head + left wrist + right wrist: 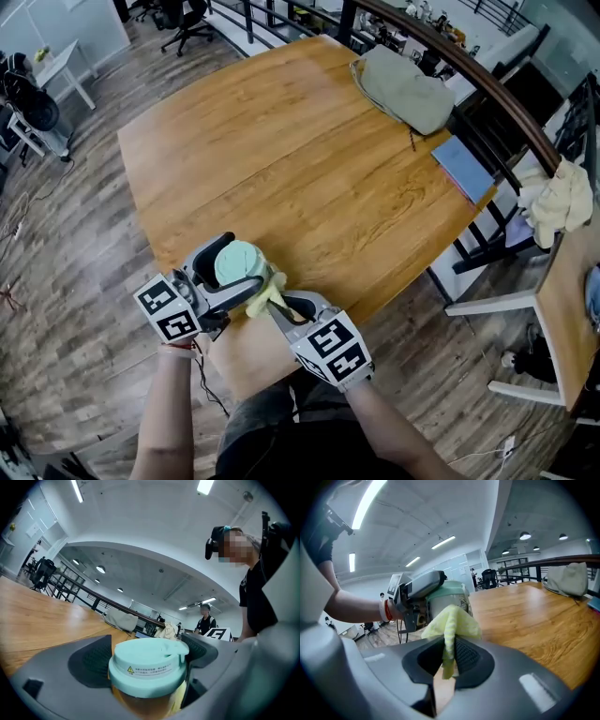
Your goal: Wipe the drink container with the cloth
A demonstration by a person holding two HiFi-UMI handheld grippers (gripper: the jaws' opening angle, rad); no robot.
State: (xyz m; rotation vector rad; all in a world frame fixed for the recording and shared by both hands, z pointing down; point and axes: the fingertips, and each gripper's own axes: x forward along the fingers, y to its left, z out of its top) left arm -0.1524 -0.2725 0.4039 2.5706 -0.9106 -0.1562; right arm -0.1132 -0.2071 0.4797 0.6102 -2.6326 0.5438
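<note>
The left gripper (234,272) has its jaws clamped on the drink container (149,665), which is upright: long axis vertical, mint lid up. The right gripper (449,656) pinches the yellow cloth (452,620) just beside it.

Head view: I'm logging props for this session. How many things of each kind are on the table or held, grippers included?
Grippers: 2 (left gripper, right gripper)
Drink container: 1
Yellow cloth: 1
Grey bag: 1
Total: 5
</note>
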